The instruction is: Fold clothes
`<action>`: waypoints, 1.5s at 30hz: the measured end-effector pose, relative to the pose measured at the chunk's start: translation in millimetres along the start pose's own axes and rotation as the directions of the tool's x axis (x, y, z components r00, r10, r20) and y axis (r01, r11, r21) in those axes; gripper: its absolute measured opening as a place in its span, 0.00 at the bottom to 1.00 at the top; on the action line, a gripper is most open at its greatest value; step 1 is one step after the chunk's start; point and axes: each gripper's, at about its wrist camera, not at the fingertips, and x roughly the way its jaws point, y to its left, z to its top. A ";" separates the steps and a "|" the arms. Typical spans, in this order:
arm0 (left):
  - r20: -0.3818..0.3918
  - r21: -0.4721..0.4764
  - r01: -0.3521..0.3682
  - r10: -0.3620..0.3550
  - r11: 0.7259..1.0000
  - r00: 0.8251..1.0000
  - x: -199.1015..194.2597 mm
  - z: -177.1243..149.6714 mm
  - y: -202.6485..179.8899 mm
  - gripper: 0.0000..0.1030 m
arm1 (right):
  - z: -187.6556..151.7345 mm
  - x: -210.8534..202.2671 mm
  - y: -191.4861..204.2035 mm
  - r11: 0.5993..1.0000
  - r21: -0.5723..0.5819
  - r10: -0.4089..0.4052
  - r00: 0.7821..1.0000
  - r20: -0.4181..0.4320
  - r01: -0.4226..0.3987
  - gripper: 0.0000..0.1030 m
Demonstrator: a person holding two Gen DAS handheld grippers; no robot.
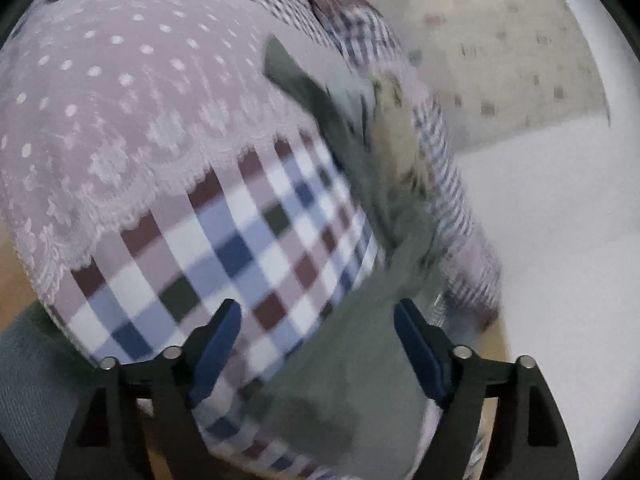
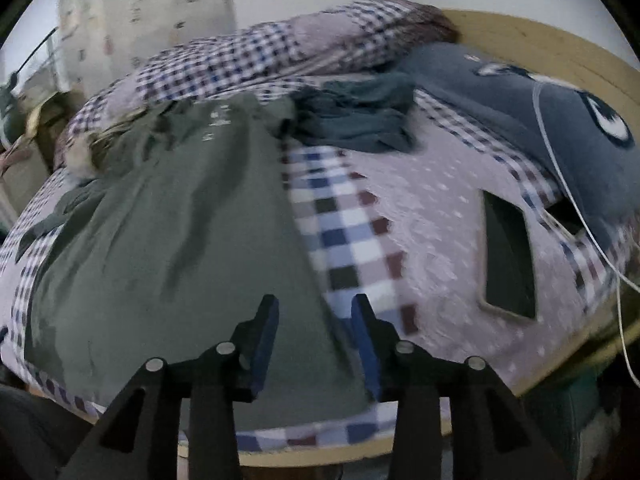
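Green shirt (image 2: pixel 168 240) lay spread on the checked bed cover (image 2: pixel 352 232). Left claw (image 1: pixel 316 344) and right claw (image 2: pixel 316 340) hovered spread, pinching nothing. Soft, limp cloth; best gripped at hem corners.

One olive-green garment (image 2: pixel 168 248) lies spread at 9 o'clock in the right wrist view, one crumpled dark teal garment (image 2: pixel 360 120) at 12 o'clock. One checked bedcover (image 2: pixel 352 240) is under both. One dark rectangular device (image 2: pixel 508 256) and one white cable (image 2: pixel 560 152) lie at 3 o'clock.
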 end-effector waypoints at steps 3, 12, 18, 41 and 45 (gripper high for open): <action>0.053 -0.054 0.058 -0.055 0.997 0.997 1.3 22.9 6.8 0.81 | 1.8 7.5 12.1 0.999 -0.031 0.030 1.000 0.006 -0.030 0.42; 0.175 -0.089 0.062 -0.046 0.994 0.984 39.3 104.2 4.4 0.81 | 6.1 25.5 43.5 0.991 -0.105 0.091 0.996 0.014 -0.089 0.42; 0.169 -0.104 -0.069 0.086 0.992 0.982 76.7 142.9 0.2 0.81 | 8.6 36.8 58.1 0.987 -0.127 0.098 0.995 0.003 -0.096 0.43; 0.375 0.037 -0.277 0.244 0.960 0.894 75.2 302.1 -48.7 0.04 | 12.5 55.2 67.3 0.988 -0.137 0.071 0.997 -0.037 -0.076 0.43; 0.390 0.069 -0.287 0.239 0.955 0.889 65.0 336.0 -66.0 0.04 | 10.6 56.5 70.2 0.985 -0.159 0.061 0.997 -0.042 -0.067 0.43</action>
